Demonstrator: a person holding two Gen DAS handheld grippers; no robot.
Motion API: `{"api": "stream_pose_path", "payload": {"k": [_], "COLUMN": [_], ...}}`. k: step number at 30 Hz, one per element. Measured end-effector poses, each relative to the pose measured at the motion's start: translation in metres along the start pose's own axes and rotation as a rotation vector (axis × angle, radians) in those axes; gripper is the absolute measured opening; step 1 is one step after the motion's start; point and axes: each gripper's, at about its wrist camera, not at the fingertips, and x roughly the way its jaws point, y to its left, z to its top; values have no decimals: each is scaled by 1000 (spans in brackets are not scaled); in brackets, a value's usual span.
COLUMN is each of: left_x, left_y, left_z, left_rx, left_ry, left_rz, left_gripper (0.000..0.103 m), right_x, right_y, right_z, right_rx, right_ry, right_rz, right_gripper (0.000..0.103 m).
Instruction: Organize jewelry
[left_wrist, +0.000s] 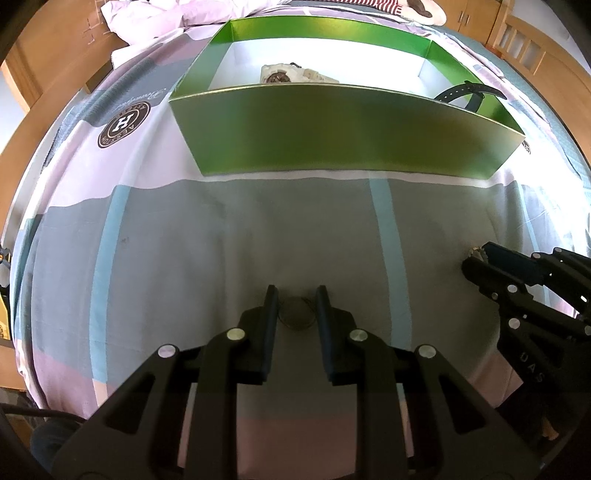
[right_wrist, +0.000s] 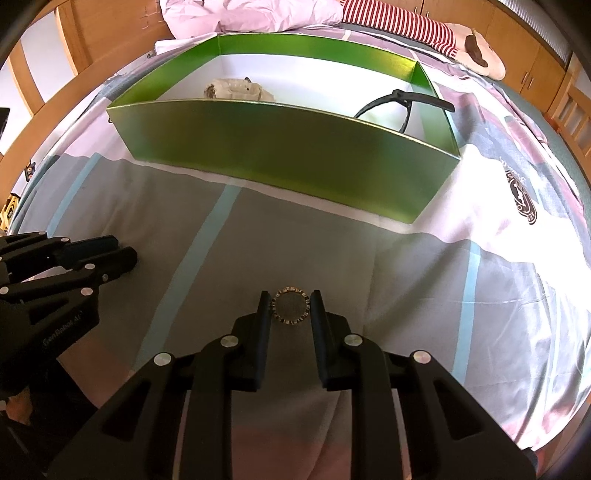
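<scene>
Two watches (right_wrist: 236, 88) already in box (right_wrist: 280, 147). Left claw (left_wrist: 297, 301) clamps thin ring (left_wrist: 295, 314), right claw (right_wrist: 290, 304) clamps bracelet (right_wrist: 290, 305); both unboxed.

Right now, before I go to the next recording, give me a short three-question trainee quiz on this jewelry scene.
1. True or false: the green box already holds two watches.
2. What sits between the fingers of the right gripper? A) a beaded bracelet B) a black watch C) nothing
3. Fill in: the black watch lies at the box's ____ end in the right wrist view.

Key:
1. True: the cream watch and the black one lie inside.
2. A: the beaded bracelet, gripped on the bedspread.
3. Right.
</scene>
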Motion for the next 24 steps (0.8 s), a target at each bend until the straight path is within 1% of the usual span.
{"api": "stream_pose_path", "payload": {"k": [4, 10, 24], "left_x": [-5, -18, -21], "left_y": [2, -1, -3], "left_z": [0, 2, 1], "left_rx": [-12, -1, 9], "left_ry": [-19, -57, -58], "left_rz": [-10, -8, -12], "left_gripper": [21, 21, 21], "right_x": [-3, -17, -17], "right_y": [0, -3, -5], "right_z": [1, 5, 3], "right_rx": [8, 13, 12], "right_ry": [-11, -48, -41], "right_rz": [1, 5, 6], "right_gripper": [22, 22, 22]}}
